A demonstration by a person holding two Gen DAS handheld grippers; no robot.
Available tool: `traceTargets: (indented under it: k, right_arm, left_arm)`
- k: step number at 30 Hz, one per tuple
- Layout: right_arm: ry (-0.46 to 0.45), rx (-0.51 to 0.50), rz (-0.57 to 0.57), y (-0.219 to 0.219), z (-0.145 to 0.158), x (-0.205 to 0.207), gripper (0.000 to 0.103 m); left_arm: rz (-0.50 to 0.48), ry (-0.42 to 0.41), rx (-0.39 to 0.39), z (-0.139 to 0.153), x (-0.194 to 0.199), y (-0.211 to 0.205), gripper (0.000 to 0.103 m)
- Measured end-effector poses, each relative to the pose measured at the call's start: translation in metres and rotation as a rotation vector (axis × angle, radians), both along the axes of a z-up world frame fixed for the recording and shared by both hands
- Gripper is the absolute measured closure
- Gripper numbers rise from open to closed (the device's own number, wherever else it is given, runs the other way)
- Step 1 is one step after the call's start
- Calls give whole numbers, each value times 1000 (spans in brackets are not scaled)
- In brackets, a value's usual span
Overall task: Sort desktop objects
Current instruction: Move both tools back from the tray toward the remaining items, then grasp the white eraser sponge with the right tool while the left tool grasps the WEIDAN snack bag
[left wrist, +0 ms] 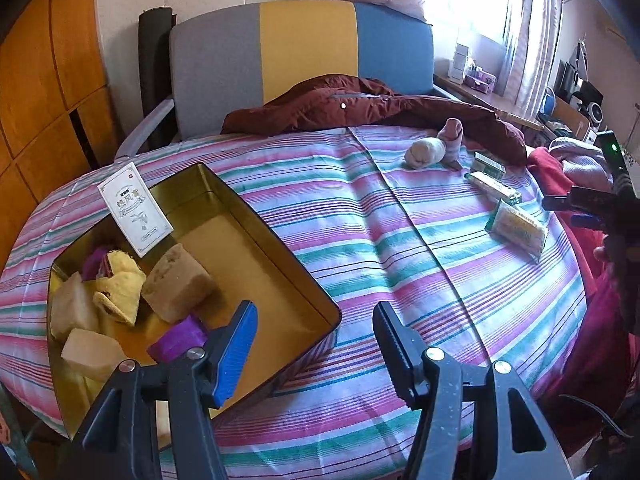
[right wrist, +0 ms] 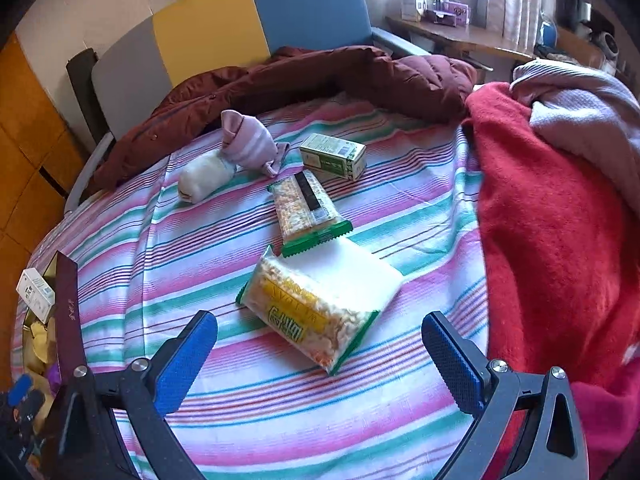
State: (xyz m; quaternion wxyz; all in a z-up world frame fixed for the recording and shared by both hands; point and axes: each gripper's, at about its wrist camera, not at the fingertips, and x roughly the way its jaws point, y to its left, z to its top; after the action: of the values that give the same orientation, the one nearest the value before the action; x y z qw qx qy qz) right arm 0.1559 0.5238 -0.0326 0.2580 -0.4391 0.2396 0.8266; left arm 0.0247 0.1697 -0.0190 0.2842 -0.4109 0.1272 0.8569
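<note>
A gold tin box (left wrist: 256, 216) lies on the striped sheet and holds several pastries, purple pieces and a white card box (left wrist: 134, 208). My left gripper (left wrist: 316, 336) hovers open over the tin's near right corner, with nothing between its fingers. In the right wrist view a clear snack bag (right wrist: 320, 304) lies just beyond my open right gripper (right wrist: 320, 346). Behind the bag lie a long snack bar (right wrist: 306, 208), a green box (right wrist: 334, 156), a white sock roll (right wrist: 204, 180) and a pink sock (right wrist: 248, 144). The left wrist view shows the snack bag (left wrist: 518, 228) at far right.
A dark red jacket (right wrist: 320, 76) lies along the bed's far side before a grey, yellow and blue headboard (left wrist: 304, 60). A red blanket (right wrist: 552, 220) is heaped at the right. The tin's edge (right wrist: 68, 308) shows at left in the right wrist view. A shelf with small items (right wrist: 440, 16) stands by the window.
</note>
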Motion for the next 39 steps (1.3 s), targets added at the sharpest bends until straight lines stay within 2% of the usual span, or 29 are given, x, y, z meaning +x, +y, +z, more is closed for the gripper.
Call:
traceTargets:
  k: [3, 6, 10, 15, 16, 20, 23, 26, 30, 33, 35, 39]
  right_arm:
    - [6, -19, 47, 0, -5, -11, 0]
    - [1, -15, 48, 5, -12, -22, 0]
    - [-11, -80, 55, 13, -27, -38, 0]
    - [2, -228, 168, 1, -46, -53, 0]
    - [14, -282, 211, -4, -50, -57, 0]
    - [66, -355, 290, -12, -50, -63, 0]
    - [105, -317, 229, 0, -43, -56, 0]
    - [127, -244, 92, 22, -37, -39, 0]
    - [65, -142, -41, 40, -35, -30, 0]
    - [-8, -69, -99, 45, -37, -32, 0]
    - [-1, -75, -120, 54, -38, -26, 0]
    - [33, -106, -183, 66, -38, -14, 0]
  left_arm:
    - [-5, -3, -14, -3, 0, 4, 42]
    - [-11, -16, -24, -7, -1, 8, 42]
    - [-15, -21, -33, -10, -2, 12, 42]
    - [-26, -39, -44, -15, -6, 22, 42]
    - [-34, -39, -47, -16, -6, 26, 42]
    - [-58, -49, -43, -17, -6, 41, 42]
    - [-92, -66, -23, -15, -6, 58, 42]
    - [-128, -66, -27, -15, -4, 78, 42]
    - [-191, -118, -6, -16, -3, 111, 42]
    - [-239, -215, 42, -21, -6, 142, 42]
    - [-257, -260, 44, -27, -7, 167, 42]
    - [-301, -259, 23, -34, -2, 206, 42]
